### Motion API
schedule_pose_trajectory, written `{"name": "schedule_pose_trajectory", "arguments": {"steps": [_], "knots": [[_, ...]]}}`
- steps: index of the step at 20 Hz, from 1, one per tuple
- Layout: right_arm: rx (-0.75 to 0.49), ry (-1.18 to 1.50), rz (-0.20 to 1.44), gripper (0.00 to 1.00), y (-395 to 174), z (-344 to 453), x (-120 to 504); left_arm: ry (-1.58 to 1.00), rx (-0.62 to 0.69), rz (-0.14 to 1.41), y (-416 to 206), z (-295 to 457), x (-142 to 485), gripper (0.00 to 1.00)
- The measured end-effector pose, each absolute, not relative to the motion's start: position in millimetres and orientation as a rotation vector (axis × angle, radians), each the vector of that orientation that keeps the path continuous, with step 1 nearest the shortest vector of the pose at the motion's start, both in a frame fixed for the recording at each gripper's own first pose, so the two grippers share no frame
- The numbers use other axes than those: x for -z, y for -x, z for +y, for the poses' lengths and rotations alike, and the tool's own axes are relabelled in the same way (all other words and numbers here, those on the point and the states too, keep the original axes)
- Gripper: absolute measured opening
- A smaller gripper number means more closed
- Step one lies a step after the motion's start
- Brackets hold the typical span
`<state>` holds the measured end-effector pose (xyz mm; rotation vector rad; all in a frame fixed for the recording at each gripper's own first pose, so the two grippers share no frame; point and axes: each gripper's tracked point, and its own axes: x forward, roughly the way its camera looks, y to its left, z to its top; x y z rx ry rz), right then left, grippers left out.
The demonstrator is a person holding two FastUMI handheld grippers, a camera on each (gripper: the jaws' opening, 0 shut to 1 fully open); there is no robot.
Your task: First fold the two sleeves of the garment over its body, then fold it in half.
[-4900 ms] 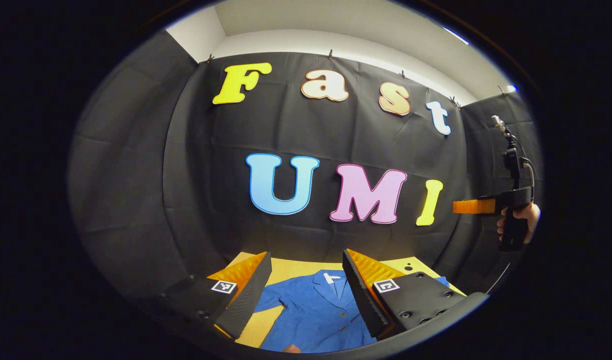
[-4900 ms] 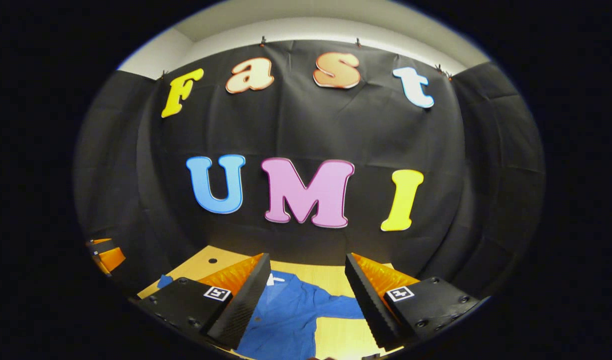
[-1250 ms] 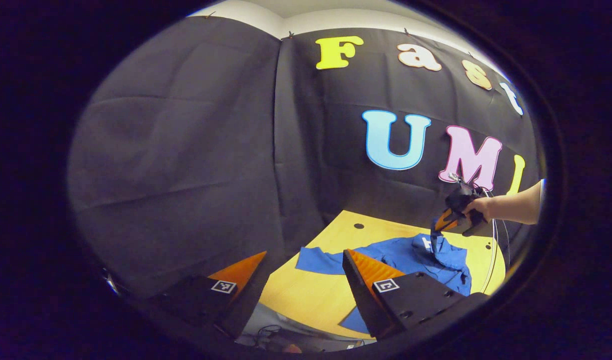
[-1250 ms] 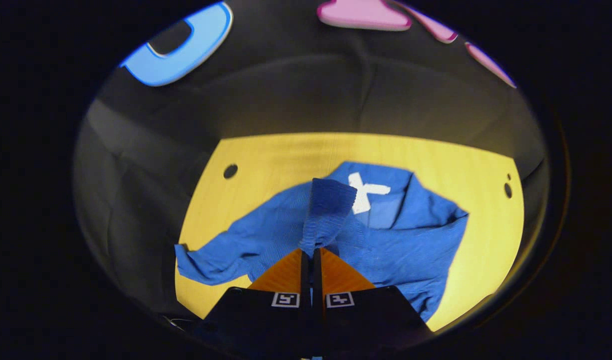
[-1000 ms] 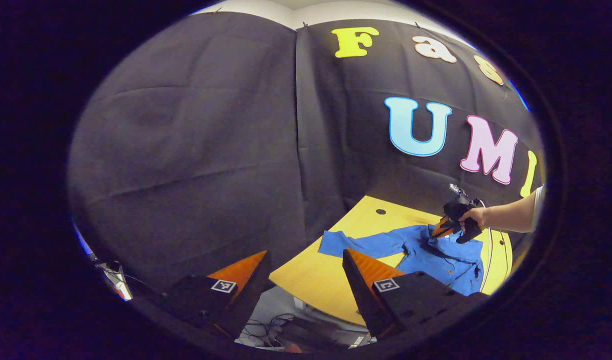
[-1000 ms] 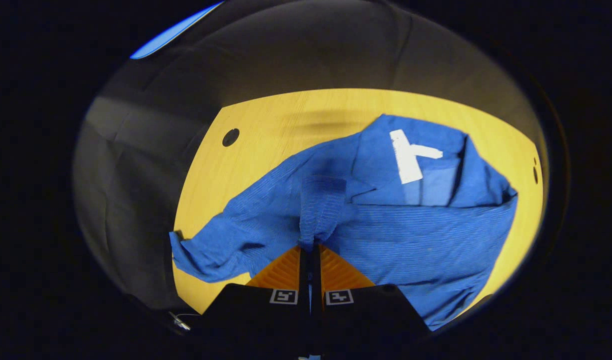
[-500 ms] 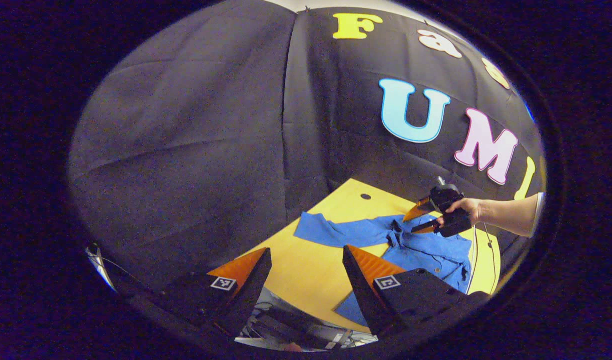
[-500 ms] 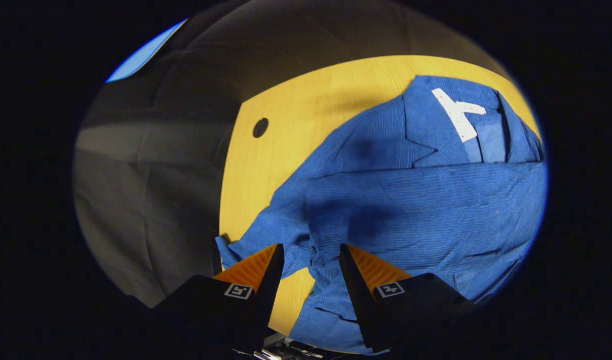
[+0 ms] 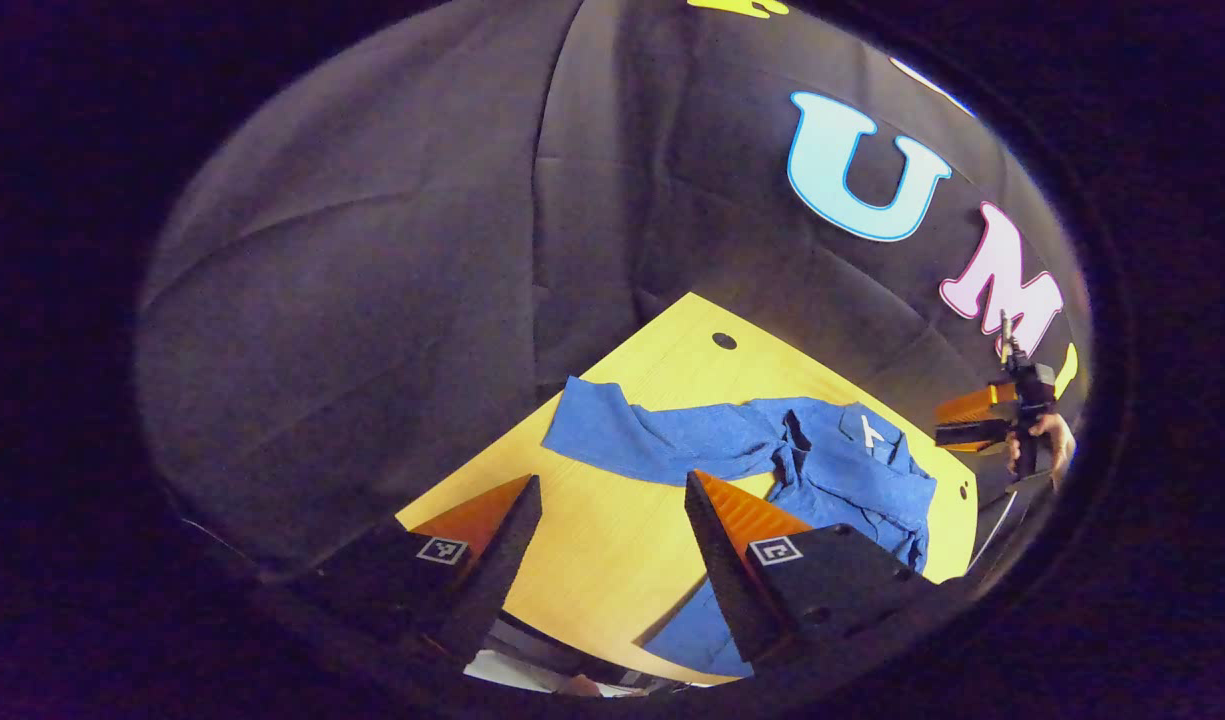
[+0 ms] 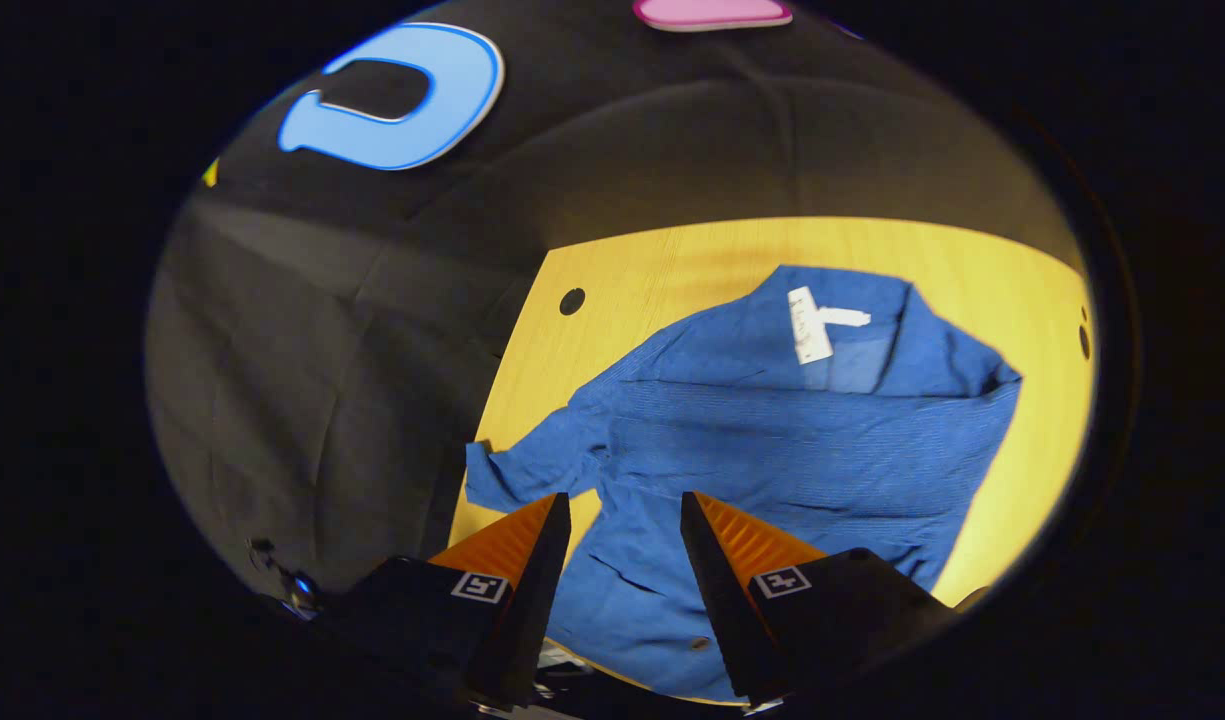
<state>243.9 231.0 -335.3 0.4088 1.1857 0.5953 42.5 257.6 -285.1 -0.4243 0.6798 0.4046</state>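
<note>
Left gripper [image 9: 612,520]: fingers spread wide, nothing between them, hovering over the near edge of the wooden table [image 9: 612,560]. Right gripper [image 10: 617,540]: jaws likewise parted, empty, above the shirt's lower part. Blue shirt [image 10: 772,440] lies on the table, collar tag up; one sleeve [image 9: 632,440] stretches out flat ahead of the left gripper, the other folded across the body.

Yellow wooden table [image 9: 612,540], round holes [image 9: 724,341].
</note>
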Motion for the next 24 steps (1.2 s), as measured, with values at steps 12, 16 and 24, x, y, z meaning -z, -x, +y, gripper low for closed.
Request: {"name": "schedule_pose_trajectory", "arguments": {"steps": [12, 16, 24], "knots": [[-0.307, -0.35, 1.136, 0.6, -95.2, -1.4, 300.6, 0.26, -0.35, 1.068, -156.9, 338.8, 388.6, 0.85], [-0.162, -0.43, 1.174, 0.82, -45.4, -44.0, 305.9, 0.323, -0.346, 1.137, -167.3, 348.1, 419.1, 0.85], [-0.099, -0.507, 1.197, 0.82, -2.6, -51.3, 304.9, 0.231, -0.268, 1.199, -185.3, 355.9, 433.1, 0.84]]}}
